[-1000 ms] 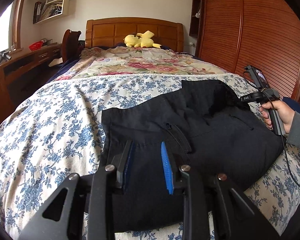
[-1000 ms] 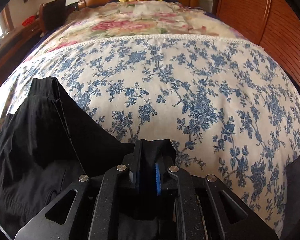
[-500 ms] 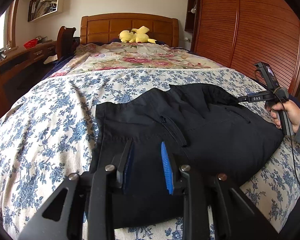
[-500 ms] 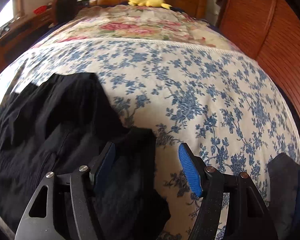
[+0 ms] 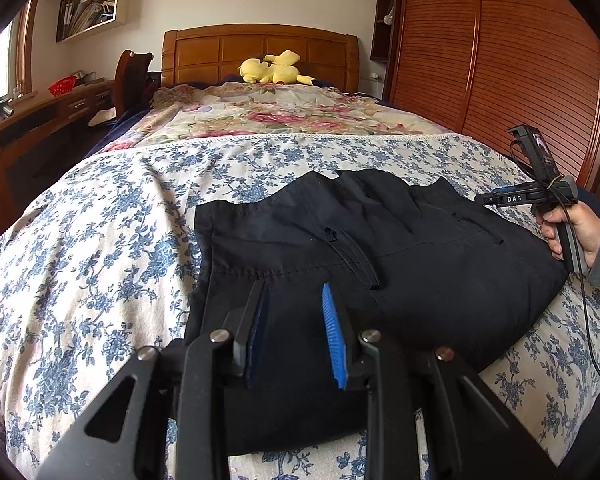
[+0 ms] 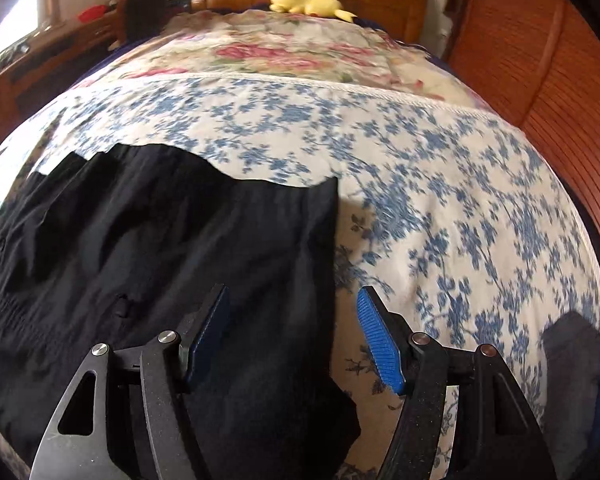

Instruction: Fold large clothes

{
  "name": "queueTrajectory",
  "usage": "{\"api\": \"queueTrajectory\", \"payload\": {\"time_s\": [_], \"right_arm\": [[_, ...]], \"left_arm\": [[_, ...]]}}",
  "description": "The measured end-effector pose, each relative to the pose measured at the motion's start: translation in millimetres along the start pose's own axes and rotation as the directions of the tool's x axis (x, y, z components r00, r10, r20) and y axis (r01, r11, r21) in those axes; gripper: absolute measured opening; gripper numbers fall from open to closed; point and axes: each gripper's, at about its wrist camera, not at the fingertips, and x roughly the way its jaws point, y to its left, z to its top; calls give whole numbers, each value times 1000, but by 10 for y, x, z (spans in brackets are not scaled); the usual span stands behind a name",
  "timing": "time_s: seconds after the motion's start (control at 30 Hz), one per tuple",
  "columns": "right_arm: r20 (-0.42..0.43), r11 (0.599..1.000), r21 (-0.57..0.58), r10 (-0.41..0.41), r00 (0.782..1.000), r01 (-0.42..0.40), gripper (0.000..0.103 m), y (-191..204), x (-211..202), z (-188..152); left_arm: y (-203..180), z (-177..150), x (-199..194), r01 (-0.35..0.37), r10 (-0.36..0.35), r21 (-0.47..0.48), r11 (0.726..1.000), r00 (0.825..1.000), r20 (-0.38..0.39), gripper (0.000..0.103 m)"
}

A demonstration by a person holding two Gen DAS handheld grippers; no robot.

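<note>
Black trousers point(image 5: 420, 264), folded, lie flat on the blue-flowered bedspread point(image 5: 100, 260). My left gripper point(image 5: 292, 285) hovers low over their near left part. Its jaws stand a little apart, both blue pads bare, with nothing pinched. In the right wrist view the trousers point(image 6: 160, 260) fill the left half. My right gripper point(image 6: 292, 289) is open over their right edge, with its left finger above the cloth, its right finger above the bedspread point(image 6: 460, 200) and no pad touching. A hand point(image 5: 576, 232) holds the right gripper's handle at the trousers' right end.
A yellow plush toy point(image 5: 274, 72) lies by the wooden headboard point(image 5: 260, 48), on a rose-patterned quilt point(image 5: 280, 112). Slatted wardrobe doors point(image 5: 500, 60) run along the bed's right side. A desk point(image 5: 40, 120) and a chair point(image 5: 134, 76) stand on the left. A dark grey cloth point(image 6: 572, 344) lies near right.
My right gripper let go of the trousers' corner and opened wide; the cloth settled flat. That gripper drew slightly toward the trousers' right edge. The left gripper held still.
</note>
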Motion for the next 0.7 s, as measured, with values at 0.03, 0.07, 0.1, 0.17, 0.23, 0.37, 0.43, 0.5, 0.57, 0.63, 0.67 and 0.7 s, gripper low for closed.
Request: {"api": "queueTrajectory", "payload": {"time_s": [0.03, 0.07, 0.1, 0.17, 0.23, 0.37, 0.43, 0.5, 0.57, 0.63, 0.67, 0.7], "right_arm": [[3, 1000, -1, 5, 1000, -5, 67, -14, -33, -27], [12, 1000, -6, 7, 1000, -7, 67, -18, -80, -59], [29, 1000, -16, 9, 1000, -9, 67, -16, -151, -106], [44, 999, -29, 17, 999, -16, 67, -9, -265, -208], [49, 999, -28, 31, 998, -29, 67, -2, -395, -352], [50, 997, -36, 70, 996, -68, 67, 47, -674, -712], [45, 995, -32, 91, 995, -90, 67, 53, -782, -894], [38, 996, -16, 91, 995, -90, 67, 29, -871, -1084], [25, 995, 6, 98, 995, -98, 67, -11, -914, -1214], [5, 993, 34, 109, 994, -109, 67, -69, -917, -1313], [-9, 992, 50, 118, 993, -118, 67, -100, -905, -1354], [-12, 990, 60, 126, 992, -125, 67, -123, -905, -1384]], "left_arm": [[5, -1, -3, 0, 0, 1, 1000, 1000, -1, 25], [13, -1, -7, 0, 0, 0, 1000, 1000, -1, 25], [21, -1, -18, 3, -3, -1, 1000, 1000, -2, 25], [32, -4, -53, 6, -6, 2, 1000, 1000, 2, 25], [48, -6, -96, 3, -3, 4, 1000, 1000, 5, 25], [128, -30, -201, 2, -2, -6, 1000, 1000, 10, 25], [177, -57, -240, 4, -4, -7, 1000, 1000, 3, 25], [221, -100, -275, 3, -3, -9, 1000, 1000, 0, 25], [280, -143, -300, 15, -16, -11, 1000, 1000, -13, 26], [336, -177, -317, 11, -12, -22, 1000, 1000, -19, 26], [357, -192, -318, 10, -11, -27, 1000, 1000, -24, 26], [382, -209, -323, 9, -10, -30, 1000, 1000, -30, 26]]}}
